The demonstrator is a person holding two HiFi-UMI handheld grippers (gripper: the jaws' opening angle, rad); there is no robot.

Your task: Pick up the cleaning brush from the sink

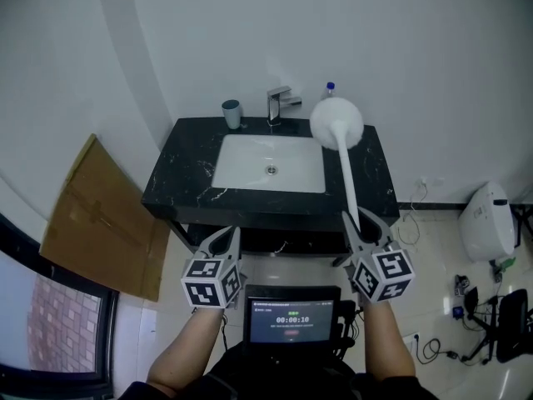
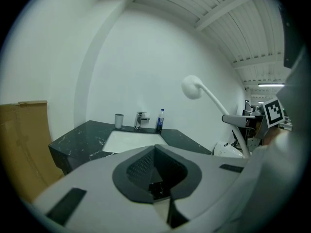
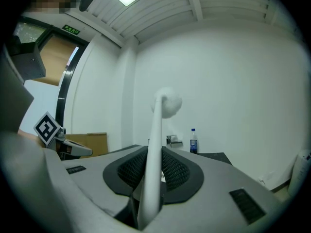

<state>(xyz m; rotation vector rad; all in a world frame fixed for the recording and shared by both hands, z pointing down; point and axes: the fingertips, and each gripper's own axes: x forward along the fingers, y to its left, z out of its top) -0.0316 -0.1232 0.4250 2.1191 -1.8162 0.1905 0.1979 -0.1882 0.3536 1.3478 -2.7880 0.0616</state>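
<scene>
The cleaning brush (image 1: 346, 165) is clamped by its white handle in the narrowly parted jaws of the right gripper (image 1: 361, 225), right of centre in the head view. Its long axis runs up-frame from there, with the head raised over the right edge of the sink (image 1: 241, 163). The left gripper (image 1: 223, 242), at lower left, is closed on nothing, well apart from the handle.

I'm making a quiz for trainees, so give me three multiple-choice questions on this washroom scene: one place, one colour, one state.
1. What colour is the countertop? A white; B black with pale veins; C wood brown.
2. Where is the grey cup? A left of the faucet; B at the countertop's front edge; C on the floor.
3. What state is the cleaning brush in? A lying on the countertop; B clamped in the right gripper, raised; C leaning on the wall.
Answers: 1 B, dark veined stone in the head view; 2 A, it stands at the faucet's left; 3 B, the jaws press on its handle.
</scene>
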